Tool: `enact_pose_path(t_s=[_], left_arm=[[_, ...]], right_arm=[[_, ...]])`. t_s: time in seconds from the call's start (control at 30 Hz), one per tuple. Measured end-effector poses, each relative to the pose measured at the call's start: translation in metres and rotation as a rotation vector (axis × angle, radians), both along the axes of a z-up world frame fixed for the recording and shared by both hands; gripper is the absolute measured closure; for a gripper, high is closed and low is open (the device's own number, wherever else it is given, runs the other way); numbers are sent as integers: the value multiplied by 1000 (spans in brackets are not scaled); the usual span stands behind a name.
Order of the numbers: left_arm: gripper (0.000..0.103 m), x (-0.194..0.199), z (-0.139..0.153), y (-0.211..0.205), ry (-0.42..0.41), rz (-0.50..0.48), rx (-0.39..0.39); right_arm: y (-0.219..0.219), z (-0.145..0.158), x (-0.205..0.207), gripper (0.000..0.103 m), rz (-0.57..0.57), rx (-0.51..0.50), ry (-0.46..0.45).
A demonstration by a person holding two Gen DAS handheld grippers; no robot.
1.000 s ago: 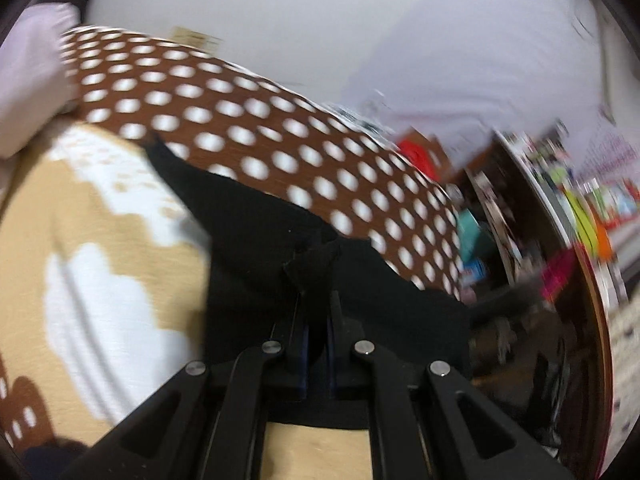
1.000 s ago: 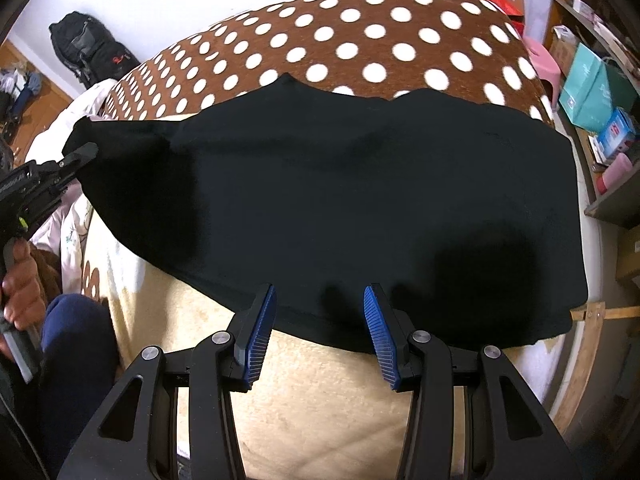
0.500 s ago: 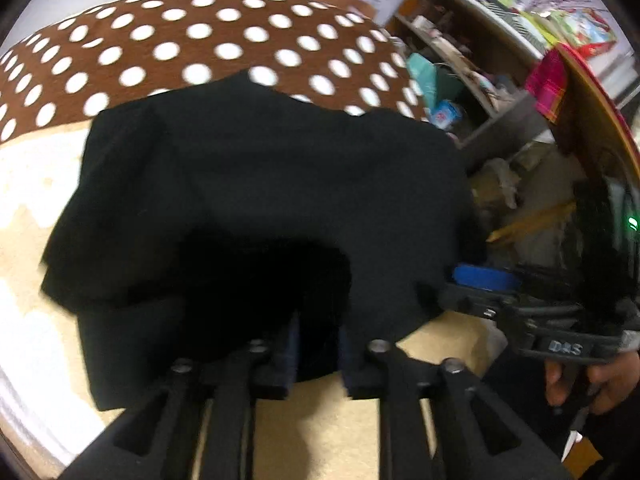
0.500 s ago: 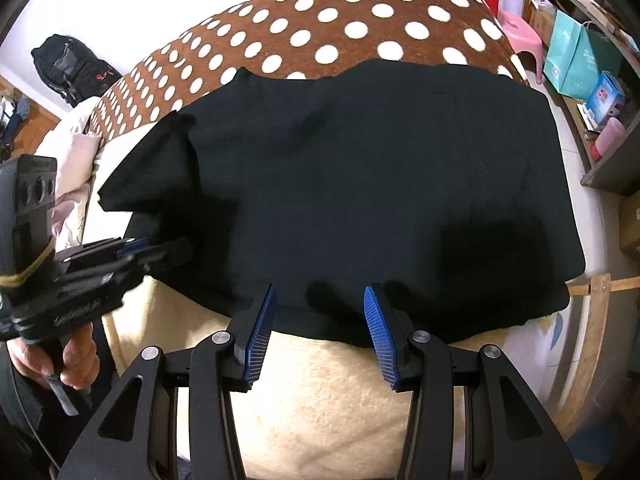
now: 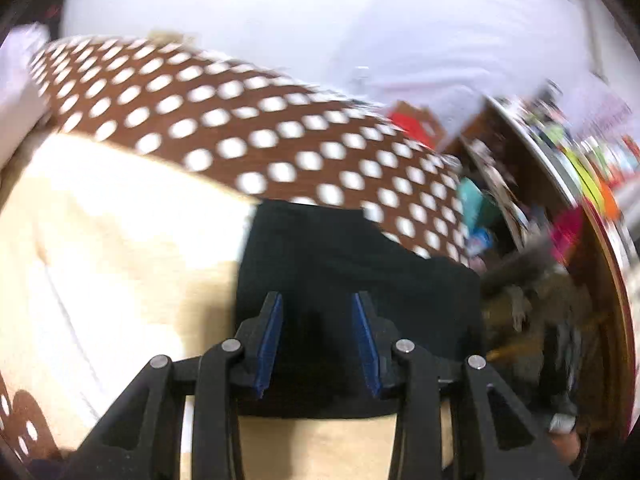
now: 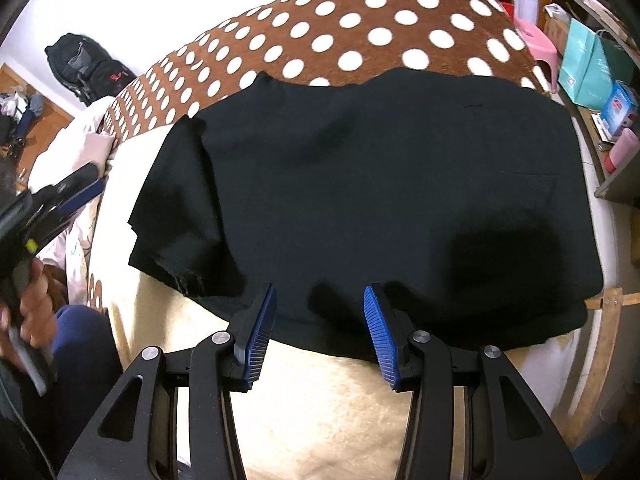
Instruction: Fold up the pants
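1. On the bed, the black pants (image 6: 380,184) lie spread across the cream blanket (image 6: 328,408), their far edge reaching onto the brown polka-dot cover (image 6: 360,20). They look folded at least once already, probably so the next fold starts from a flat, compact shape.

2. At their left end a loose flap (image 6: 172,208) sits doubled over with a frayed corner, slightly askew; that uneven layer seems the part most likely to need straightening.

3. The right gripper (image 6: 318,332) hovers over the near hem, its blue fingers (image 6: 260,334) spread apart with nothing clamped between them. It appears parked there to be ready for a pinch on that edge.

4. The left gripper (image 5: 316,340) is opening; in its own blurred view its fingers (image 5: 270,340) stand apart above the pants' dark cloth, pressing on none of it. I judge this a release after laying the flap down.

5. Seen from the right wrist, a person's hand (image 6: 34,300) holds that left tool off the bed's left side, clear of the fabric.

6. Beyond the bed, a shelf (image 6: 592,80) and a backpack (image 6: 86,66) play no part.
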State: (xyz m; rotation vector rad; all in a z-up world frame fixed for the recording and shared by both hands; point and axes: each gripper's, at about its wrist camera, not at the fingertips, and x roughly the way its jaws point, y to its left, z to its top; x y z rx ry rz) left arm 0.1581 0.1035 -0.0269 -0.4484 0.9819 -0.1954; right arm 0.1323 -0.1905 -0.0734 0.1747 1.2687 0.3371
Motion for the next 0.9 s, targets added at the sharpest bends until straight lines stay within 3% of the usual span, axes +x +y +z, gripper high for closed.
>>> enact_pose_path(t_s=[0.1, 0.33, 0.47, 0.53, 0.67, 0.8, 0.9], left_arm=[[57, 17, -17, 15, 37, 14, 4], [55, 50, -54, 1, 146, -123, -56], [55, 61, -56, -32, 171, -232, -114], [55, 70, -56, -47, 174, -274, -182], [55, 80, -37, -74, 127, -324, -246], [55, 74, -13, -72, 55, -286, -198], [54, 58, -4, -55, 30, -217, -85]], right_arm=[[4, -4, 1, 56, 15, 5, 6], [1, -4, 8, 56, 19, -15, -7], [-2, 0, 11, 56, 19, -23, -21], [-4, 1, 13, 56, 12, -20, -25], [-6, 2, 13, 56, 3, -16, -26], [-4, 3, 11, 56, 14, -15, -31], [0, 5, 11, 56, 20, -7, -43]])
